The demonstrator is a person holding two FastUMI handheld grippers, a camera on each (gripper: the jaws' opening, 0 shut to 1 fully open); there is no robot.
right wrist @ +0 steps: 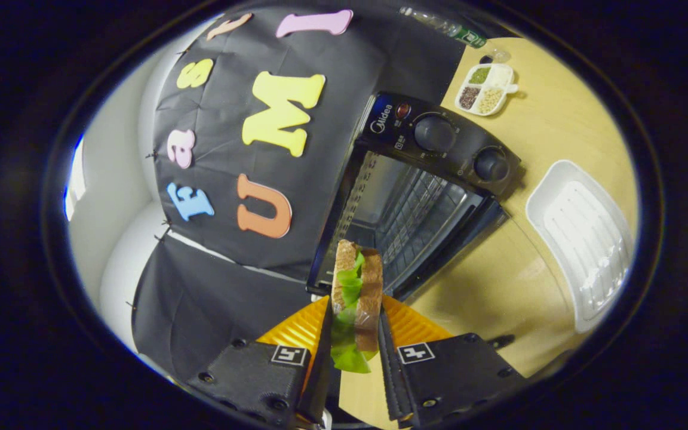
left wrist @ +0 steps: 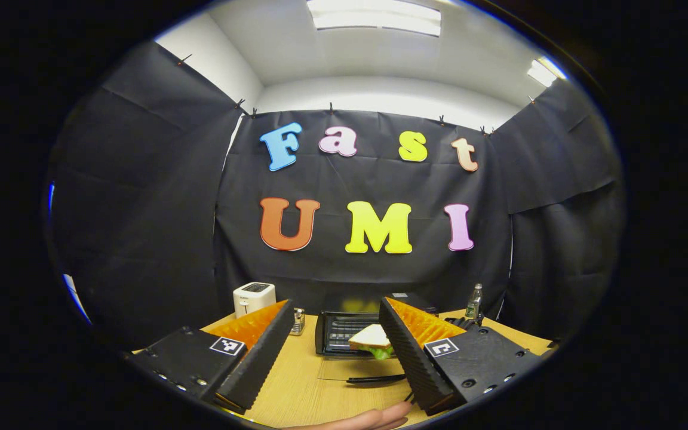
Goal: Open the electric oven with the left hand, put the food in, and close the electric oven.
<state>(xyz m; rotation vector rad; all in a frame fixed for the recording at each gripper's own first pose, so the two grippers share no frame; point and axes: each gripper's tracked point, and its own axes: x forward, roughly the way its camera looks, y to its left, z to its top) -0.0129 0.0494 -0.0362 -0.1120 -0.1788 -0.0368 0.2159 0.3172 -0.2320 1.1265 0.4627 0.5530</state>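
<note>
Sandwich (right wrist: 356, 298) clamped in right gripper (right wrist: 353, 352) jaws before open oven (right wrist: 415, 197); left gripper (left wrist: 335, 352) jaws apart.

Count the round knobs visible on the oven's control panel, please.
2: one knob nearer the panel's logo end, another knob nearer the white tray. Others may be hidden.

Glossy black oven (right wrist: 439, 143), wood-look table (right wrist: 499, 286)
</note>
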